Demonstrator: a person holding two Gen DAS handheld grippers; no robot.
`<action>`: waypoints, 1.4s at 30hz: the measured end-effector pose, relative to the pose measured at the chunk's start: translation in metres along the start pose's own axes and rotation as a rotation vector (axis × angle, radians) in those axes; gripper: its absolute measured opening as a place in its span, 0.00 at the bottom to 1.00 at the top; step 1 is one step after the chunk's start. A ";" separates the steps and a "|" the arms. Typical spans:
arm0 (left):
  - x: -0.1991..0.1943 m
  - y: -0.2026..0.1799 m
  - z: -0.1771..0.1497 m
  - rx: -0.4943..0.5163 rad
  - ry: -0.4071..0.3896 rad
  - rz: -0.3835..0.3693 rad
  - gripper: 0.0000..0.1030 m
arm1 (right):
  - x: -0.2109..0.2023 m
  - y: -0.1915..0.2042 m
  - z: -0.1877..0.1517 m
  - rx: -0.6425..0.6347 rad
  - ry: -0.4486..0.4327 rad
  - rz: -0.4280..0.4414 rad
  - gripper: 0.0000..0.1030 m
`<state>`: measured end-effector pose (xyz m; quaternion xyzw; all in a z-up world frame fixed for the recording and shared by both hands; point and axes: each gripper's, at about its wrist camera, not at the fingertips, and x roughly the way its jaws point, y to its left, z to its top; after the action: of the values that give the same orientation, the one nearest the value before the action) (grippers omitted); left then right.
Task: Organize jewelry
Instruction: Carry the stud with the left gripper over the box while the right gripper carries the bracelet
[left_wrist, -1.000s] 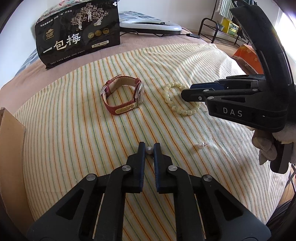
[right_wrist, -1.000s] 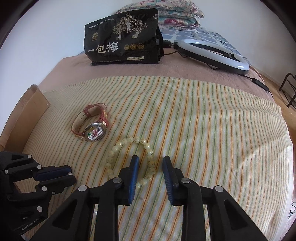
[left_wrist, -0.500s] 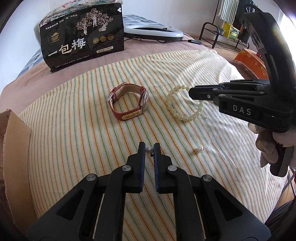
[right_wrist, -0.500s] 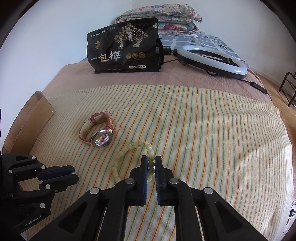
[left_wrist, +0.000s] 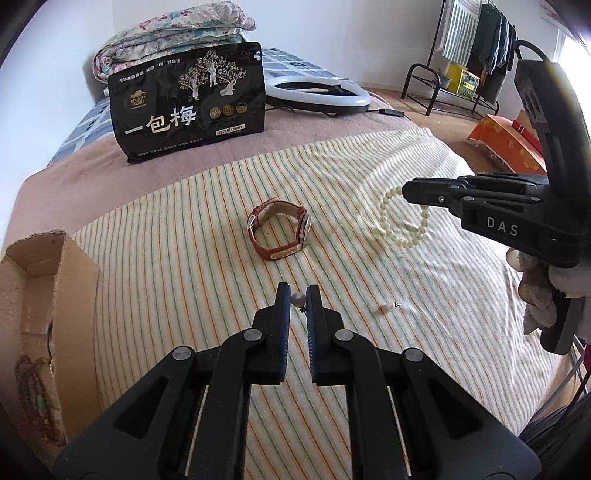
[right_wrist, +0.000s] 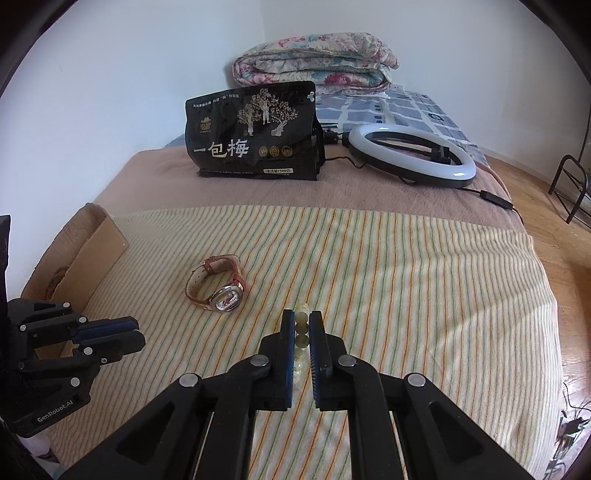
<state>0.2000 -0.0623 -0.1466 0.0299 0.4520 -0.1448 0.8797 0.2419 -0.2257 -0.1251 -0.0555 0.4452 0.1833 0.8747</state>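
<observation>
- Two grips made: left gripper (left_wrist: 298, 301) has its fingers clamped on a pearl stud (left_wrist: 297, 298); right gripper (right_wrist: 302, 325) has its fingers clamped on the bead bracelet (left_wrist: 403, 216).
- Change: a second ago the right fingers stood apart over the bracelet as it lay flat on the striped cloth (left_wrist: 184, 258). They have since closed on its beads. The left grip on the stud is unchanged across the same span.
- Both grippers now sit higher than a second ago. In the left view the bracelet hangs from the right fingers as a loop, its lower edge seemingly just off the cloth.
- Not yet picked up: watch (left_wrist: 280, 232) mid-cloth; second stud (left_wrist: 389, 306) on the cloth, between the left gripper and the gloved hand (left_wrist: 539, 295).
- Box (left_wrist: 44, 295) sits at the cloth's left edge; darker beads already lie in it.
- Judgement: pick phase done for two items. Next step is probably carry to the box. The stud is small and pinched near the fingertips, so slip risk is real.
</observation>
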 end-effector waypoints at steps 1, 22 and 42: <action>-0.004 0.001 0.001 -0.003 -0.007 0.000 0.06 | -0.003 0.001 0.000 -0.001 -0.003 -0.003 0.04; -0.099 0.036 0.010 -0.060 -0.147 0.039 0.06 | -0.078 0.034 0.016 -0.015 -0.099 -0.022 0.04; -0.167 0.109 -0.023 -0.143 -0.224 0.138 0.06 | -0.096 0.149 0.037 -0.111 -0.159 0.123 0.04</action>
<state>0.1215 0.0844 -0.0347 -0.0180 0.3569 -0.0538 0.9324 0.1636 -0.1038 -0.0167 -0.0616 0.3662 0.2645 0.8900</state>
